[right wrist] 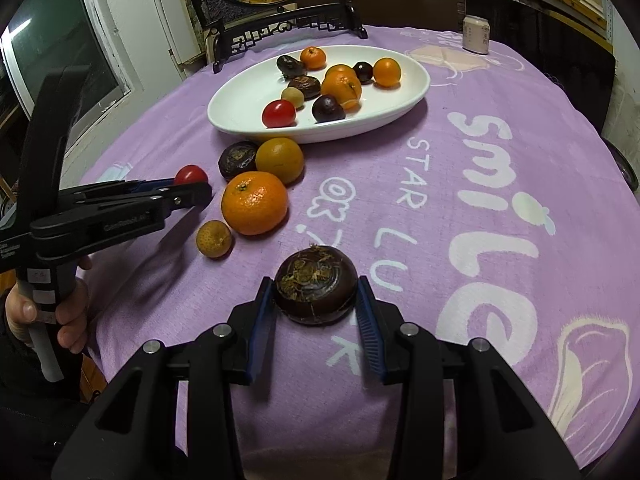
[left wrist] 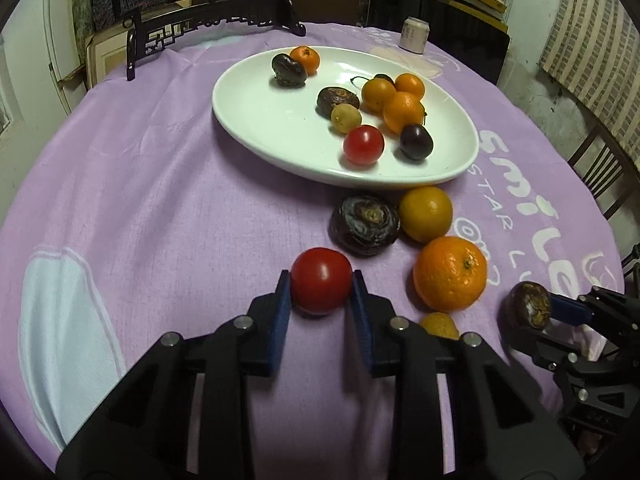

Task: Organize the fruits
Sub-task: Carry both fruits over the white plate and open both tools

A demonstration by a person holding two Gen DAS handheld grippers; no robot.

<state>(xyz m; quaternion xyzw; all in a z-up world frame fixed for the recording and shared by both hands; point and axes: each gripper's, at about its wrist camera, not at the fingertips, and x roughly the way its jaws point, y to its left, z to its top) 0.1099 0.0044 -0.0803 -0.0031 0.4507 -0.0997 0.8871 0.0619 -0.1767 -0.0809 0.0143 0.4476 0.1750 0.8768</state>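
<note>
My left tongs [left wrist: 321,280] pinch a red tomato [left wrist: 321,280]; my right tongs [right wrist: 316,290] pinch a dark water chestnut [right wrist: 316,290], both low over the bench's purple cloth [right wrist: 460,200]. Loose fruit, including a large orange [right wrist: 254,203], lies beside the white plate's [right wrist: 408,92] near rim.

Tablecloth [right wrist: 460,208]: lilac w/ white lettering & pale flower print. Oval plate [left wrist: 256,120]: white. Cherry tomato [left wrist: 321,286] in left gripper [left wrist: 320,300]: glossy red; gripper black w/ blue pads [left wrist: 282,312]. Water chestnut [right wrist: 316,290] in right gripper [right wrist: 316,312]: dark brown-purple, straw-coloured tuft on top. Mandarin [right wrist: 255,203]: bright orange, dimpled. Small fruit [right wrist: 214,239] beside it: dull yellow-brown, speckled. Can [right wrist: 476,35]: pale w/ dark print.
</note>
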